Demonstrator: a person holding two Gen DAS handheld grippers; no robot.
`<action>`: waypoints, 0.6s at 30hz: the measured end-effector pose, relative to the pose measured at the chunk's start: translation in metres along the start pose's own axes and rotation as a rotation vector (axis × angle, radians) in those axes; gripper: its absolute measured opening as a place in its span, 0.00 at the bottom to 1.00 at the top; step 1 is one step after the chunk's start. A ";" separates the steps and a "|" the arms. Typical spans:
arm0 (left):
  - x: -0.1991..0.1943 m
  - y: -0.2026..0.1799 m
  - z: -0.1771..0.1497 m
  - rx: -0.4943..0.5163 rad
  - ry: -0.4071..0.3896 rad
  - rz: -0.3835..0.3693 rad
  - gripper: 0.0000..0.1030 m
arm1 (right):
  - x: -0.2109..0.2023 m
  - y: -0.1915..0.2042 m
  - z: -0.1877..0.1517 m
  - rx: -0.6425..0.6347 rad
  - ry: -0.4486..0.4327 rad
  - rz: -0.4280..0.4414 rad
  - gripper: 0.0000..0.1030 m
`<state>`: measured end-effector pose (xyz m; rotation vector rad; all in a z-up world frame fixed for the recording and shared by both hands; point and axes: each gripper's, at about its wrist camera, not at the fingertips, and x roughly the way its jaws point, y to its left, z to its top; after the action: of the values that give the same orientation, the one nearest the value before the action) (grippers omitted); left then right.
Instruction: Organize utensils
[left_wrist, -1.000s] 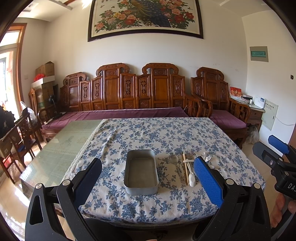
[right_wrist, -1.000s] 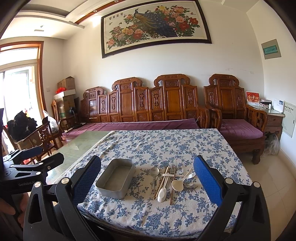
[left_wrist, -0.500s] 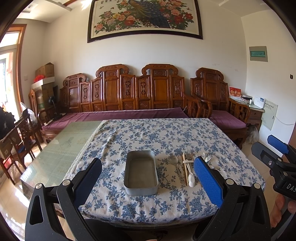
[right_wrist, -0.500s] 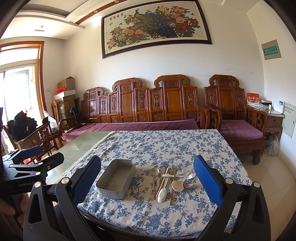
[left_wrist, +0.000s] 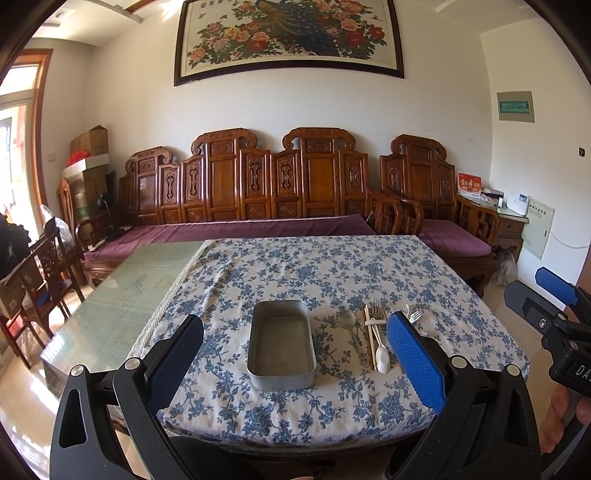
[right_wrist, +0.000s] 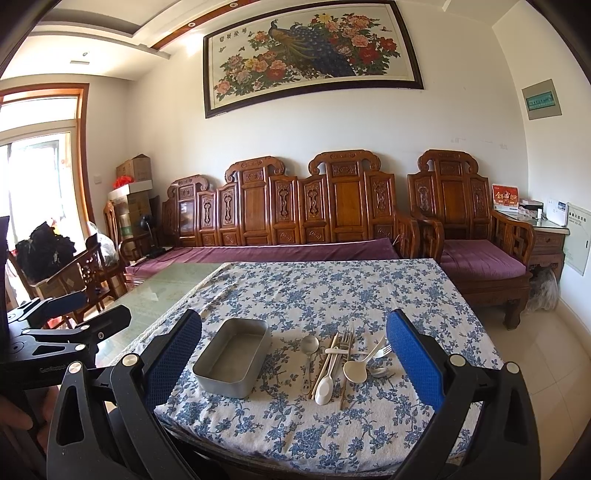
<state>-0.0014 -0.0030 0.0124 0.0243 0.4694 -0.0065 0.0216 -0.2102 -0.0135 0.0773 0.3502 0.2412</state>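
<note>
An empty grey metal tin (left_wrist: 281, 343) (right_wrist: 233, 357) sits on the blue-flowered tablecloth (left_wrist: 325, 280) near the table's front edge. Just right of it lies a heap of utensils (left_wrist: 373, 336) (right_wrist: 341, 363): a metal spoon (right_wrist: 308, 354), white plastic spoons (right_wrist: 325, 387), forks and chopsticks, some crossing one another. My left gripper (left_wrist: 295, 354) is open, held before the table's front edge, level with the tin, nothing between its fingers. My right gripper (right_wrist: 293, 354) is open too, short of the table, facing tin and utensils. Each gripper shows at the other view's edge.
Bare green glass tabletop (left_wrist: 122, 299) lies left of the cloth. A carved wooden bench with purple cushions (left_wrist: 258, 229) runs behind the table, an armchair (right_wrist: 476, 243) at the right. Wooden chairs and boxes (left_wrist: 40, 266) crowd the left side. Tiled floor (right_wrist: 546, 369) lies right of the table.
Both views have barely shifted; the left view tilted down very slightly. The tin and utensils have not moved, and both grippers stay open.
</note>
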 end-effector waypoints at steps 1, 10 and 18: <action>0.000 0.000 0.000 0.000 0.000 0.000 0.94 | 0.000 0.001 0.001 0.001 0.001 0.001 0.97; 0.004 0.001 0.000 0.002 0.016 -0.003 0.94 | 0.001 0.003 0.002 0.003 0.009 -0.001 0.97; 0.029 0.005 -0.014 -0.005 0.082 -0.006 0.94 | 0.016 -0.008 -0.010 0.005 0.040 -0.009 0.97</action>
<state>0.0187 0.0024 -0.0131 0.0181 0.5515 -0.0104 0.0348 -0.2141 -0.0290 0.0763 0.3907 0.2327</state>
